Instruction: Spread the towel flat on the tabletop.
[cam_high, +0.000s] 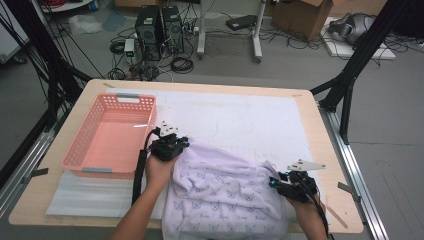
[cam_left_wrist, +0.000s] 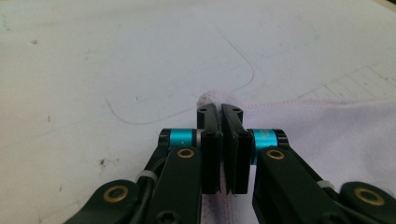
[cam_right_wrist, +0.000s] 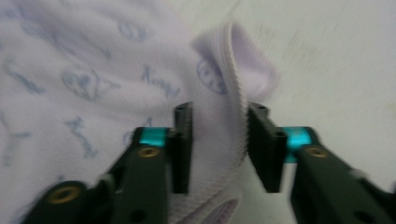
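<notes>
White-covered table (cam_high: 260, 115), cable-strewn floor (cam_high: 280, 65)

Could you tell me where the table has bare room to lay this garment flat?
The white sheet is bare beyond the lilac garment, from the pink basket across to the right table edge. The near edge is crowded: garment, left gripper and right gripper.

Pale lilac cloth (cam_high: 225, 195) with small butterfly prints and a stitched hem, lying rumpled on the near table, spilling over the front edge.
</notes>
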